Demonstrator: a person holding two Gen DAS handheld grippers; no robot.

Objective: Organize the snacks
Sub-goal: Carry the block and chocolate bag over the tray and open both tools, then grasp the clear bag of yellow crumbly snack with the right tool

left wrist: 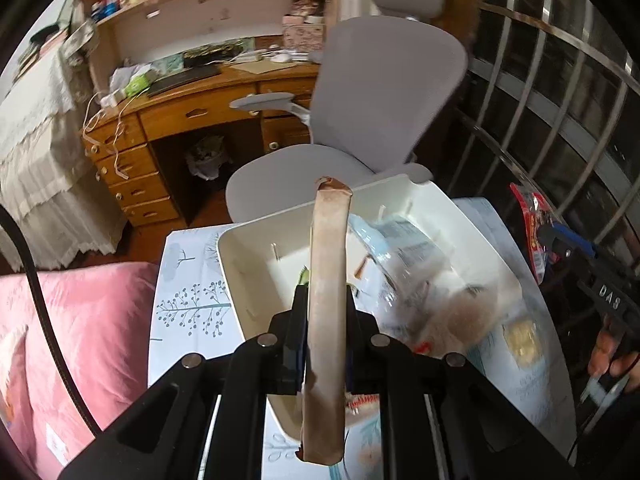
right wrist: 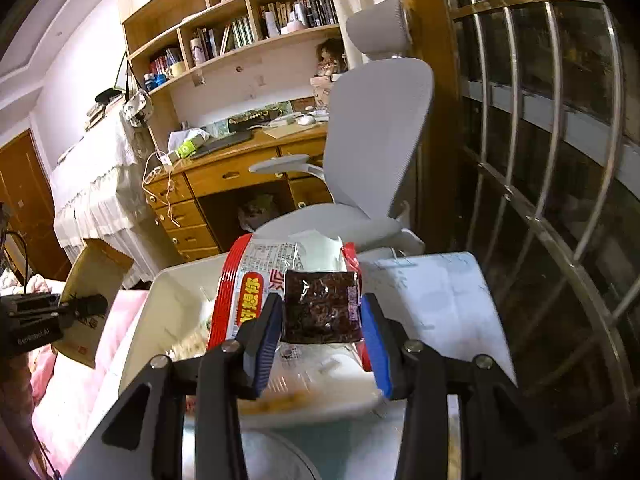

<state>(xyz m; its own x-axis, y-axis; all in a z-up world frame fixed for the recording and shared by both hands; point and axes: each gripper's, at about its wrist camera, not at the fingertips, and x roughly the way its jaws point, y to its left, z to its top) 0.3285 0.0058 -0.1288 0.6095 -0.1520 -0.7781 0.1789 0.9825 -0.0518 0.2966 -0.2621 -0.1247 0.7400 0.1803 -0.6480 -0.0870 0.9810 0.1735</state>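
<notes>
My left gripper [left wrist: 326, 292] is shut on a flat brown paper snack packet [left wrist: 326, 280], seen edge-on, held over the white plastic bin [left wrist: 240, 272]. Clear and pale blue snack bags [left wrist: 404, 264] lie inside the bin. My right gripper [right wrist: 320, 312] is shut on a red-and-white snack bag with a dark inner pouch [right wrist: 320, 304], held above the bin's right side [right wrist: 160, 308]. The right gripper and its red bag [left wrist: 534, 232] show at the right edge of the left wrist view. The left gripper with the brown packet [right wrist: 94, 292] shows at the left of the right wrist view.
The bin stands on a small table with a tree-print cloth [left wrist: 188, 292]. A pink quilt [left wrist: 80, 340] lies to the left. A grey office chair [left wrist: 380, 104] and a wooden desk [left wrist: 192, 112] stand behind. Metal window bars [right wrist: 560, 160] run along the right. A snack packet [left wrist: 520, 340] lies on the table.
</notes>
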